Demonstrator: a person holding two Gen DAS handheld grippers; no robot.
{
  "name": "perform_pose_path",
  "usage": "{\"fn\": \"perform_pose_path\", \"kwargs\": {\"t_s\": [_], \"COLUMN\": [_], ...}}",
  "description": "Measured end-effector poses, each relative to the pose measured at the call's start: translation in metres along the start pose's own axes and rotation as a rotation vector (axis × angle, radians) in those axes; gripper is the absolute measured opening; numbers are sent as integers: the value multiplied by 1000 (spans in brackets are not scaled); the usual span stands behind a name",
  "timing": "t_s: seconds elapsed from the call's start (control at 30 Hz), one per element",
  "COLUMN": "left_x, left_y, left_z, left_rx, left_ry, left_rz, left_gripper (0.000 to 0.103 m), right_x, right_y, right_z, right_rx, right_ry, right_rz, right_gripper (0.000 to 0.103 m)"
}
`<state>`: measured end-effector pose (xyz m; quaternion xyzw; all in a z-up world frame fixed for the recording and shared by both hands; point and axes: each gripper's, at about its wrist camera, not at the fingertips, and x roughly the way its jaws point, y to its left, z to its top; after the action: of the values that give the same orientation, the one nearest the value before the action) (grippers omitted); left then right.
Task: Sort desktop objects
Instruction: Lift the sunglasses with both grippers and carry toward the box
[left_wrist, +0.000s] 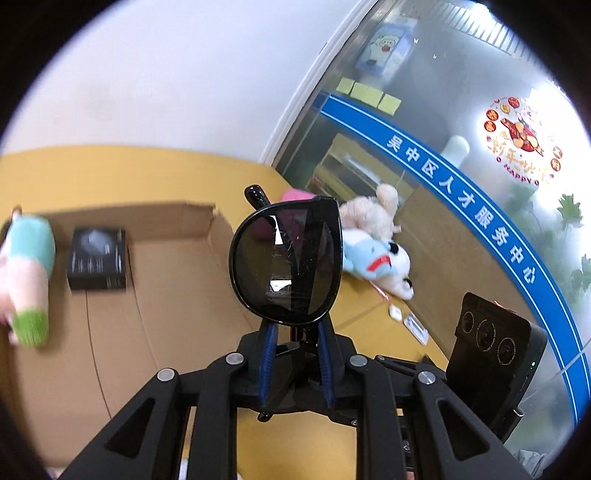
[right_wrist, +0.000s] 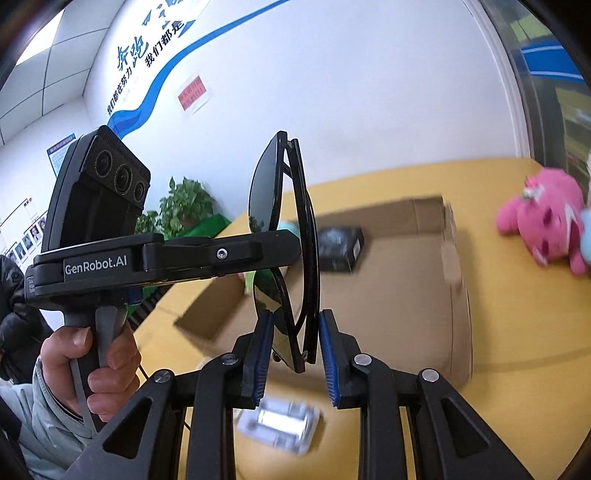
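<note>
Close crossing wrist views (shared sunglasses (left_wrist: 286, 258))

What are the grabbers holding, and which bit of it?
Folded sunglasses. The left gripper pinches their bottom rim. The right gripper straddles the lower end, but its pads look slightly apart from it.

The blue band (left_wrist: 461, 206) across the glass partition reads "吴中区人才服务中心". A round red sticker (left_wrist: 521, 140) on that glass says "HAPPY", with "新年快乐" above it. The left gripper's body (right_wrist: 96, 264) carries "GenRobot.AI". Blue wall lettering (right_wrist: 147, 44) includes "奔跑" and "我们都在努力". The red notice (right_wrist: 192, 94) is too blurred to read.
</note>
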<state>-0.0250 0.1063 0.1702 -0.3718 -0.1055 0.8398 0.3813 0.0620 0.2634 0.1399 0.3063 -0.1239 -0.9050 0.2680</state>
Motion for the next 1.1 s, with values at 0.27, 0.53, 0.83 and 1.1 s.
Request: {"fn": "perform_pose_path", "kwargs": {"t_s": [0.27, 0.53, 0.83, 1.1], "left_x": [22, 75, 168, 230], "left_y": [42, 105, 169, 209], "left_z": [78, 117, 98, 59], "left_rx": [41, -55, -243, -399], "left_ry": [-15, 52, 213, 341], "left_rz": [5, -11, -12, -6], "left_gripper": [20, 20, 20, 21], "right_x": [48, 122, 200, 255], "right_y": [-24, -68, -136, -180], "right_z": [76, 120, 113, 81], "right_rx": [6, 46, 154, 252], "right_ry": [-29, 43, 232, 443], "right_rz": [3, -26, -89, -190], "right_gripper": [24, 24, 24, 24]}}
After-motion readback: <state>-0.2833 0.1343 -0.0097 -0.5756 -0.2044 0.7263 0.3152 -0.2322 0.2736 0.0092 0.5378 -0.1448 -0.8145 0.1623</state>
